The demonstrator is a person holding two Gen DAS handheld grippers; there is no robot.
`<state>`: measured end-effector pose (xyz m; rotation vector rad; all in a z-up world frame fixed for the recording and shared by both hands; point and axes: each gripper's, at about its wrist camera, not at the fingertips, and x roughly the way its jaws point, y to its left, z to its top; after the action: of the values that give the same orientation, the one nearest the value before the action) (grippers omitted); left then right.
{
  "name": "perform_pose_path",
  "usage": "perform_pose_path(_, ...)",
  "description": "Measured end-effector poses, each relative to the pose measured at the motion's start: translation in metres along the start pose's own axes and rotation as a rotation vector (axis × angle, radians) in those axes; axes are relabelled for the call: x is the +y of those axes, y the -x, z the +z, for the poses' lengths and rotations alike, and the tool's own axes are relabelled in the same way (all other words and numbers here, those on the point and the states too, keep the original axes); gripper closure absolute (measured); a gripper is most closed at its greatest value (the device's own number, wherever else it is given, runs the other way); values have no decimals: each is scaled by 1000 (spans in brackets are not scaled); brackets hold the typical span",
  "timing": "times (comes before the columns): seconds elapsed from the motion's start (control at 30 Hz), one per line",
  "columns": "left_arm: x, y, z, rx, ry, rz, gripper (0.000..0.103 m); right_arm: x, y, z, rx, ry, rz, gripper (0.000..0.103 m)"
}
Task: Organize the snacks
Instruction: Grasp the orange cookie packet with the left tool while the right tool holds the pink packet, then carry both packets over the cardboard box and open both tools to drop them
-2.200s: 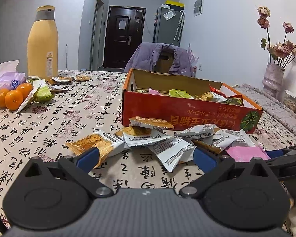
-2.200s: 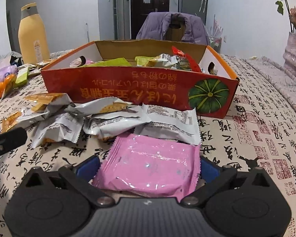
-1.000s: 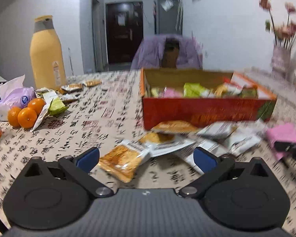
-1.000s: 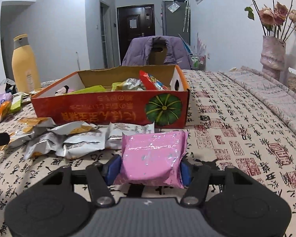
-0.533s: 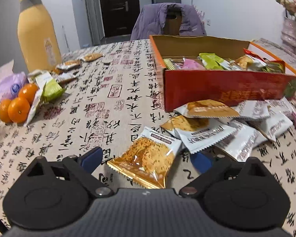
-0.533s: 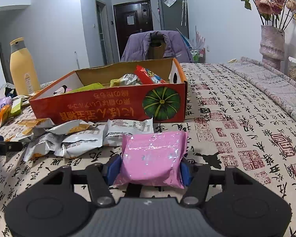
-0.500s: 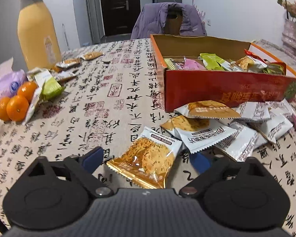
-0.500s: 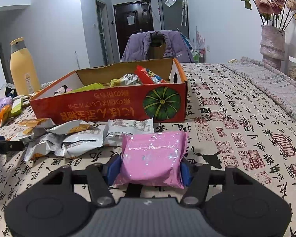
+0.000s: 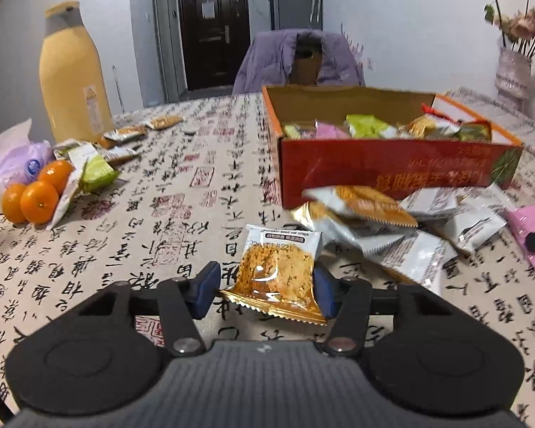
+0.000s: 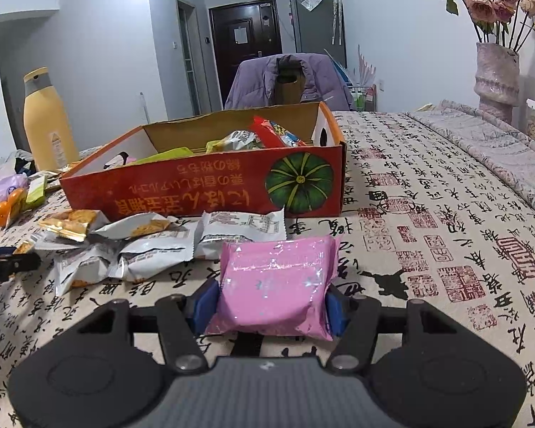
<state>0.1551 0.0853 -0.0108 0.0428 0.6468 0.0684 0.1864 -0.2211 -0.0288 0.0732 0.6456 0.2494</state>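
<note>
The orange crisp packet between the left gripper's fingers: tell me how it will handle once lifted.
The orange crisp packet is a thin, glossy foil pouch, so it will probably flex and may slip in a pinch. It looks puffed and small, likely light. The left gripper is closing on it across its width; its label reads crisps, so a hard squeeze could crack the contents.

box (image 10: 203, 192): red-orange, yellow lettering, green pumpkin print
crisp packet (image 9: 278, 271): white top, orange-gold body
wrapped snack (image 10: 276, 285): glossy pink
counter (image 9: 167, 214): beige cloth, black calligraphy, red seals
bottle (image 9: 73, 78): pale yellow, grey collar
oranges (image 9: 35, 196): bright orange
tool pads (image 9: 205, 287): blue
</note>
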Motion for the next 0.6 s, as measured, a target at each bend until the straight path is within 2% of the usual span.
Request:
perform_pose_path(0.1, -2, 14, 1, -45, 13, 4, 48, 1, 4, -1, -26, 3, 0, 43)
perform_pose_path(0.4, -22, 48, 19, -202, 51, -44, 48, 10, 15, 16, -81, 8, 30, 43)
perform_pose_path(0.6, -43, 50, 38, -251, 36, -80, 48, 20, 19, 40, -133, 40, 34, 43)
